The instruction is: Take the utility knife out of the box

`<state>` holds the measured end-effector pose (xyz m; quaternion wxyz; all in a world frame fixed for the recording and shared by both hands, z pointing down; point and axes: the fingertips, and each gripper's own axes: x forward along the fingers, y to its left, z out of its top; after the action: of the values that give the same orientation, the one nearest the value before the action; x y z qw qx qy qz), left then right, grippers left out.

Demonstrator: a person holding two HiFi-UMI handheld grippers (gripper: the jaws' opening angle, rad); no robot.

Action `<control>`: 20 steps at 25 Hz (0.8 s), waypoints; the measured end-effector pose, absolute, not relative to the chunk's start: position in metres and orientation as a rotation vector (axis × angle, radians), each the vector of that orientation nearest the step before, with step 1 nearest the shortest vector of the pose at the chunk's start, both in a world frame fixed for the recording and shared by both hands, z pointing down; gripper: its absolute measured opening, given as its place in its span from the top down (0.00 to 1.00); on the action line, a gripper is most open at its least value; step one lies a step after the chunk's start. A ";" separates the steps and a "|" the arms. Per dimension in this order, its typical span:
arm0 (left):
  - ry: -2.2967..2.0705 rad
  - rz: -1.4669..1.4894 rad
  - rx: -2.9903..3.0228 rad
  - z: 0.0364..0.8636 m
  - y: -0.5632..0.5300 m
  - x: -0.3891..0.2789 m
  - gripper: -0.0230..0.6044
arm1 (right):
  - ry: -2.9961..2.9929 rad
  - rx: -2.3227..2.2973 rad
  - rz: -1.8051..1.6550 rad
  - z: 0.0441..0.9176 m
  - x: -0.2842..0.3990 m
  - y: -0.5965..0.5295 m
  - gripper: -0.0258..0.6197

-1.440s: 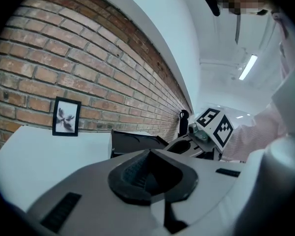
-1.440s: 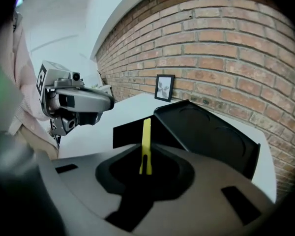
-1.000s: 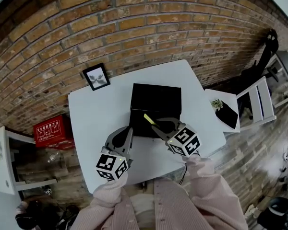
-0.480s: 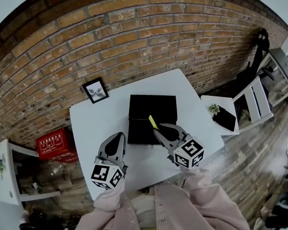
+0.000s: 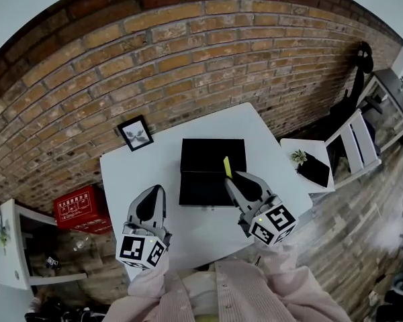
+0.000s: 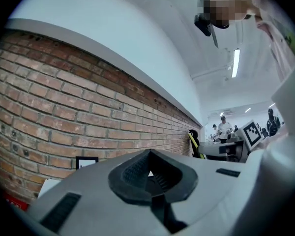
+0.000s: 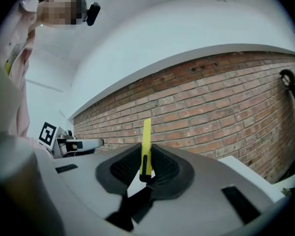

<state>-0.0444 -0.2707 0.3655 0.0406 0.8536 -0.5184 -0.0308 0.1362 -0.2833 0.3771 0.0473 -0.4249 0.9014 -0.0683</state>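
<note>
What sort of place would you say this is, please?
Probably an indoor lab or shared workshop: a brick wall behind a white table, and in the left gripper view a strip light over people standing among equipment.

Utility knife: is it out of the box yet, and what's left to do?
Done: the right tongs are shut on the yellow utility knife, held above the black box with only brick wall behind it, so it looks clear. In hand: just the knife; the left tongs are shut and empty. Left: probably setting it on the white table.
</note>
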 end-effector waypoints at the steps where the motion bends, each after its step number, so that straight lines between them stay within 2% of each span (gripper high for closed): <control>1: -1.599 -0.098 2.620 0.361 -0.270 -0.046 0.98 | 2.731 -1.305 -0.199 0.372 0.140 -0.281 0.86; 20: -1.771 -0.136 2.661 0.305 -0.253 -0.068 0.98 | 2.527 -1.423 -0.046 0.308 0.192 -0.264 0.86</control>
<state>-0.0677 -0.2534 0.3054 -0.0289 0.8314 -0.5534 -0.0424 0.1920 -0.2640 0.3081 0.1200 -0.4871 0.8649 -0.0159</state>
